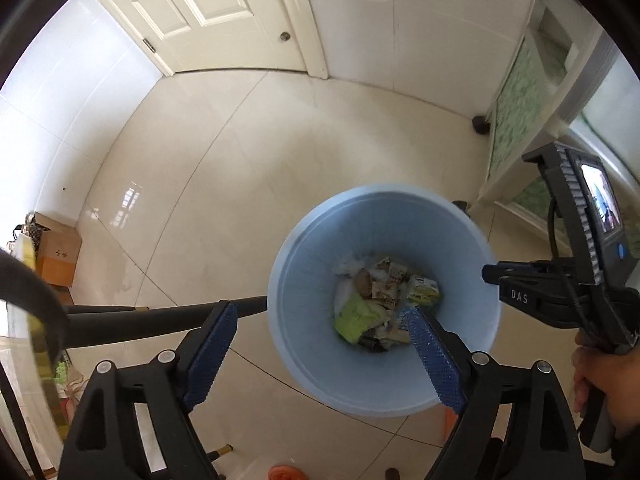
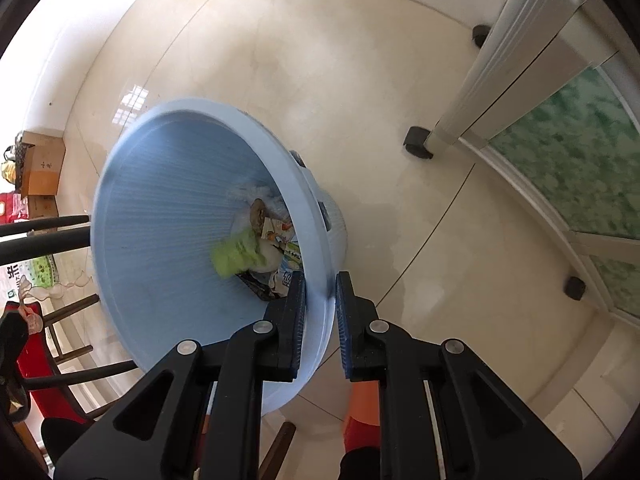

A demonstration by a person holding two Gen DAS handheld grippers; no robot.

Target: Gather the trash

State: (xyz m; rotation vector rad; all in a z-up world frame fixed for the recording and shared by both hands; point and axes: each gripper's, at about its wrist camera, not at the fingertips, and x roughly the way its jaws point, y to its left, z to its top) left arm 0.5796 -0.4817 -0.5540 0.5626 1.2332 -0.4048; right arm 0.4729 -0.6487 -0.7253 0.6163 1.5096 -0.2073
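Right hand-held gripper [image 2: 320, 292] pinching rim of blue bin [image 2: 168, 208], one pad inside, one outside. Left hand-held gripper [image 1: 320, 344] spread wide, nothing between pads, hanging above bin's open mouth. Bin tilted over glossy cream tiled floor [image 1: 224, 168]. White panelled door [image 1: 212, 12] and white walls behind; cardboard box [image 1: 58, 258] by wall. Trash [image 1: 380, 300] piled at bin bottom: green wrapper, printed packets, white tissue.
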